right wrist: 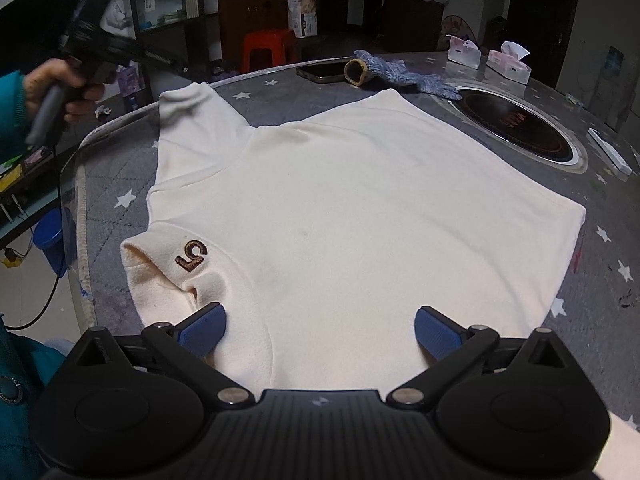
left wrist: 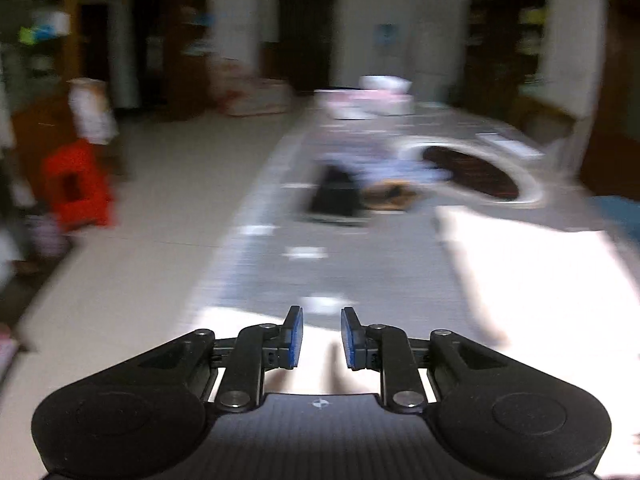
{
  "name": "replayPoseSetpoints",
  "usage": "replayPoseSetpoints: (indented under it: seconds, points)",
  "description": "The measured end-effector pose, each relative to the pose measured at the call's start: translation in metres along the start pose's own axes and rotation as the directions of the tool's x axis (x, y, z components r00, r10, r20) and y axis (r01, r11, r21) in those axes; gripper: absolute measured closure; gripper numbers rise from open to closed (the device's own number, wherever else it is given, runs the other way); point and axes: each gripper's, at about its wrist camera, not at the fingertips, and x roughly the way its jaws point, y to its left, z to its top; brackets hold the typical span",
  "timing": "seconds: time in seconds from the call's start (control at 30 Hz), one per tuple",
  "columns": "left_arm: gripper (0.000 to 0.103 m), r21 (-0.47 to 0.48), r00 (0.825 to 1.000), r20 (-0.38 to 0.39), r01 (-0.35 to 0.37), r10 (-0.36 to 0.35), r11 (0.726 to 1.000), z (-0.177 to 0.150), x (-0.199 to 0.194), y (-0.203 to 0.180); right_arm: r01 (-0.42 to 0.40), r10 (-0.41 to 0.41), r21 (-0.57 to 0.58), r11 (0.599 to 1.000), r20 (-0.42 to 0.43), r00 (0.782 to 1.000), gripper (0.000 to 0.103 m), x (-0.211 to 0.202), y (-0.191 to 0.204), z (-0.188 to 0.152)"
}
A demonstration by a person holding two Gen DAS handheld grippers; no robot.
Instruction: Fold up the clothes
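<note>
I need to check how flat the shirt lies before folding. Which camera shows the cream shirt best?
The right wrist view: the cream shirt lies sharp and nearly whole on the table. The left wrist view is motion-blurred and catches only an overexposed white patch of it.

Soft matt fleece sweater (right wrist: 352,208), glossy tabletop (right wrist: 592,248).

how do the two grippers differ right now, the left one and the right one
The left gripper has its fingers close together with a narrow gap; the right gripper is spread wide. The left one is raised off the table, its view blurred; the right one sits low over the cream sweater, its view sharp. Both hold nothing and have blue pads on black arms.
</note>
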Motion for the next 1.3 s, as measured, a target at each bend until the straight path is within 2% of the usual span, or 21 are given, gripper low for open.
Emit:
replayPoseSetpoints:
  seconds: [0.13,0.2,0.37,0.5,0.57,0.63,0.8,1.0,1.23,1.3]
  points:
    - [0.08,0.001,0.983,-0.036,0.182,-0.182,0.983,0.006,0.016,-0.038,0.015,-0.014,-0.017,1.0,0.008,1.0,0.0,-0.001,0.003,0.0]
    - [0.081,0.005,0.973,-0.055,0.224,-0.223,0.975,0.009,0.029,-0.055,0.015,-0.015,-0.01,1.0,0.008,1.0,0.0,-0.001,0.003,-0.001]
    - [0.081,0.027,0.969,-0.121,0.222,-0.217,0.975,0.009,0.062,-0.071,0.015,-0.015,0.002,1.0,0.015,1.0,0.0,-0.002,0.002,-0.003]
    - [0.082,0.112,0.981,-0.127,0.163,-0.149,0.98,0.002,0.065,-0.07,0.014,-0.015,0.008,1.0,0.022,1.0,0.0,-0.003,0.002,-0.004]
    - [0.075,0.135,0.984,-0.122,0.142,-0.126,0.981,0.001,0.064,-0.068,0.016,-0.016,0.007,1.0,0.025,1.0,0.0,-0.005,0.002,-0.006]
    - [0.073,0.153,0.986,-0.118,0.132,-0.114,0.979,0.0,0.063,-0.067,0.018,-0.018,0.004,1.0,0.029,0.999,0.0,-0.007,0.003,-0.006]
    - [0.071,0.105,0.98,-0.132,0.16,-0.146,0.981,0.007,0.058,-0.059,0.025,-0.024,-0.001,1.0,0.038,0.999,0.0,-0.012,0.003,-0.005]
    - [0.073,0.075,0.984,-0.094,0.156,-0.149,0.985,0.025,0.051,-0.053,0.032,-0.032,-0.008,0.999,0.049,0.998,0.0,-0.018,0.004,-0.003]
    - [0.072,0.154,0.981,-0.125,0.168,-0.149,0.974,0.012,0.055,-0.081,0.024,-0.024,-0.021,0.999,0.042,0.999,0.0,-0.016,0.015,-0.005]
    - [0.071,0.16,0.976,-0.116,0.203,-0.186,0.966,0.008,0.046,-0.091,0.033,-0.033,-0.003,0.999,0.053,0.998,0.0,-0.022,0.013,-0.007]
